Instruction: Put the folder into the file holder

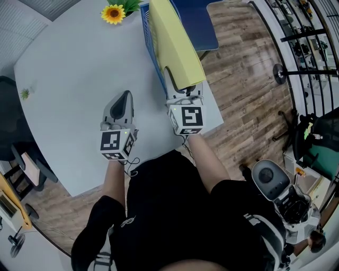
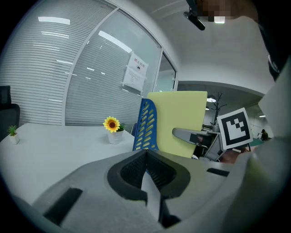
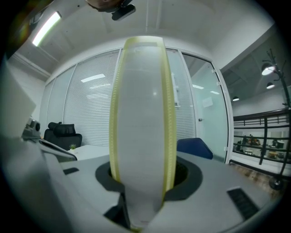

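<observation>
A thick yellow folder (image 1: 175, 42) stands on edge at the table's right side, against the right face of the blue perforated file holder (image 1: 149, 39). My right gripper (image 1: 183, 89) is shut on the folder's near edge. In the right gripper view the folder (image 3: 142, 118) fills the gap between the jaws of the right gripper (image 3: 143, 182). My left gripper (image 1: 123, 101) hovers over the table to the left, shut and empty. In the left gripper view the left gripper (image 2: 145, 154) points at the holder (image 2: 146, 125) and the folder (image 2: 182, 123). Whether the folder's lower edge is inside the holder is hidden.
A small potted sunflower (image 1: 113, 14) stands at the far side of the white table (image 1: 69, 79), and a tiny plant (image 1: 24, 93) sits at its left edge. A blue chair seat (image 1: 198, 26) lies beyond the table's right edge (image 1: 214, 106), over wooden floor.
</observation>
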Tool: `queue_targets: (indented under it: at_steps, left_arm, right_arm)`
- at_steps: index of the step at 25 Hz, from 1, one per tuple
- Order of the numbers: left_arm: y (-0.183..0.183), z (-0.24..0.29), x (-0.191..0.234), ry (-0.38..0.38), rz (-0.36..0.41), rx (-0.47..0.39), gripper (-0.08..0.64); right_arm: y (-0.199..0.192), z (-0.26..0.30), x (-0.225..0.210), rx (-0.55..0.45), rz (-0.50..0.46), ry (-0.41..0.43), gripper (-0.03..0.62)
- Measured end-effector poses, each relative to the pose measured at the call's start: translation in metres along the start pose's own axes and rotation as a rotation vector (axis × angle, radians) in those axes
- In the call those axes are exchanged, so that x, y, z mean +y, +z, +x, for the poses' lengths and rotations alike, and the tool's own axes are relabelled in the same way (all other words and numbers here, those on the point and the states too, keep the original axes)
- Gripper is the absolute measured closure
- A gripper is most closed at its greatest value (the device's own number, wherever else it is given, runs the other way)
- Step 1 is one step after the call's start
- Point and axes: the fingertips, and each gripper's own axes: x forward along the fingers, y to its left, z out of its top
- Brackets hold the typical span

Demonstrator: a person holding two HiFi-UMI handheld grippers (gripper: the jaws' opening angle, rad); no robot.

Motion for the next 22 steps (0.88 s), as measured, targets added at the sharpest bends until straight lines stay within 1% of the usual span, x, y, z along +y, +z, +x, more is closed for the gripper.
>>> queue_targets:
  at_steps: [4,17,22]
  left_arm:
    - [-0.001,0.004,-0.001,0.000,0.000,0.002,0.554]
    - [-0.002,-0.002,-0.003,0.002,0.004,-0.001,0.554]
    - [-0.001,-0.004,-0.005,0.003,0.002,0.000,0.554]
  right_arm:
    - [-0.009,0.005,-0.004,0.028,0.005,0.002,0.414]
    - [-0.014,0.001,0.001,0.042,-0.004,0.007,0.408]
    - [-0.015,0.000,0.003,0.058,-0.032,0.012,0.377]
